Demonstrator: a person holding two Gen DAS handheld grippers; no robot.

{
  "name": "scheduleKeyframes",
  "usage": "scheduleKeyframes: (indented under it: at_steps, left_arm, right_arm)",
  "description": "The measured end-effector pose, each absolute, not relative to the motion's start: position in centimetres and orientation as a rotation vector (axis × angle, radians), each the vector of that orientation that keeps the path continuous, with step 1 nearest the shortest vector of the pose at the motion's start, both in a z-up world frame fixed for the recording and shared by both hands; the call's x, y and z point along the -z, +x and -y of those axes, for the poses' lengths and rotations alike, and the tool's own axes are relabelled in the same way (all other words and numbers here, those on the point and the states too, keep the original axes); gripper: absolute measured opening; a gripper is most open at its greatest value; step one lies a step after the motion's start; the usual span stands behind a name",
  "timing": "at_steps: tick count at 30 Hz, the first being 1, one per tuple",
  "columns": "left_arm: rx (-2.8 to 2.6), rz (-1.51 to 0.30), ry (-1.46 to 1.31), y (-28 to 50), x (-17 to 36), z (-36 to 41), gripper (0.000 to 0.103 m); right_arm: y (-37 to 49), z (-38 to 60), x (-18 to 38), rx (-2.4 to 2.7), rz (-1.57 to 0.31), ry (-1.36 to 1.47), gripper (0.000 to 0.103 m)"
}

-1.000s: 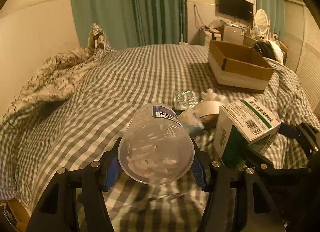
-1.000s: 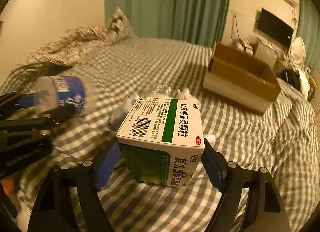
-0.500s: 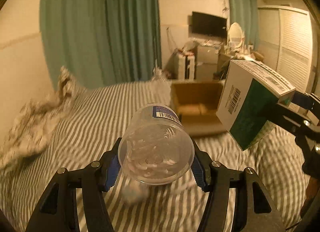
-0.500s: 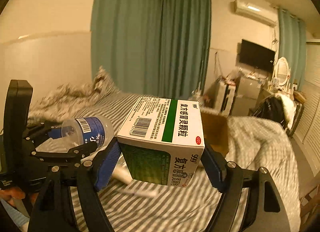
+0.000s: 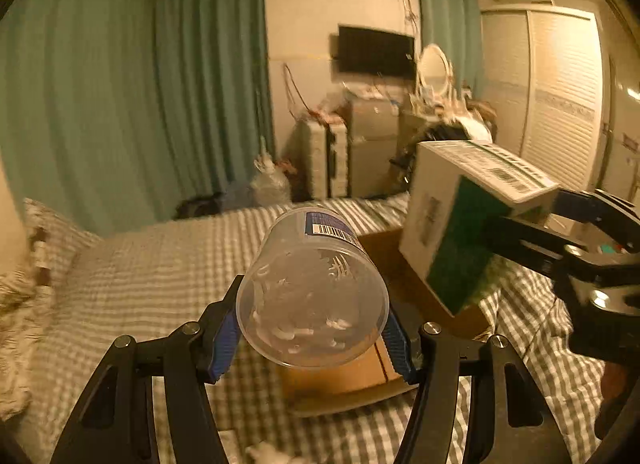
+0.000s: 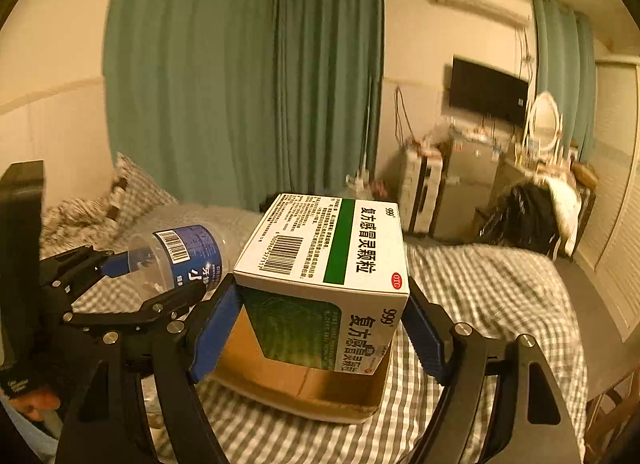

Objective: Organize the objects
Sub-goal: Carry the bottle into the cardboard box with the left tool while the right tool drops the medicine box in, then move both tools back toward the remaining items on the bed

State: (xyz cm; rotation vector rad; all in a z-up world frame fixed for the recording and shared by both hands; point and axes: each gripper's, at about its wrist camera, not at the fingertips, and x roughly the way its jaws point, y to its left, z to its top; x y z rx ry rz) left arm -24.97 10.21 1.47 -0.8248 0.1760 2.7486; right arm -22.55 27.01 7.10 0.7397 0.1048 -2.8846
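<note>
Tub (image 5: 312,288), pinched on its sides by the left gripper (image 5: 312,334), hangs centre-frame over the carton (image 5: 340,384); the right gripper (image 6: 320,328) clamps the box (image 6: 324,264) beside it. Slick, round walls could slip, or both loads collide above the carton.

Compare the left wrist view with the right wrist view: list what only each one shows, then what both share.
Left wrist only: the clear jar's round end face-on, and the white louvred wardrobe.
Right wrist only: the medicine box's printed top with its green stripe, and a dark garment beyond the bed.
Both: the cardboard box, green curtains, television, both grippers gripping their loads.
</note>
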Motion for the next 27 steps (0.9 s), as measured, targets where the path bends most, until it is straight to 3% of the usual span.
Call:
scheduleKeyframes:
  at_steps: [6, 11, 12, 16, 27]
  left_arm:
    - [-2.660, -0.139, -1.048, -30.1, 4.3, -11.1, 0.063]
    - [-2.644, -0.141, -1.093, -30.5, 5.7, -11.6, 0.064]
    - [-2.640, -0.131, -1.093, -30.4, 5.4, -11.6, 0.065]
    - [-2.686, -0.137, -1.040, -29.0, 3.4, -11.5, 0.093]
    - [-2.792, -0.167, -0.836, -20.4, -6.6, -7.8, 0.103]
  right_arm:
    - [-28.1, -29.4, -1.5, 2.832, -0.054, 0.914, 0.078]
    - [-29.9, -30.9, 0.0, 2.795, 0.028, 0.952, 0.083]
    - [-29.8, -31.1, -0.1, 2.786, 0.039, 0.955, 0.088]
    - [-28.2, -32.2, -1.9, 2.827, 0.070, 0.899, 0.091]
    - [-16.6, -30.0, -11.5, 2.866, -0.042, 0.687, 0.094]
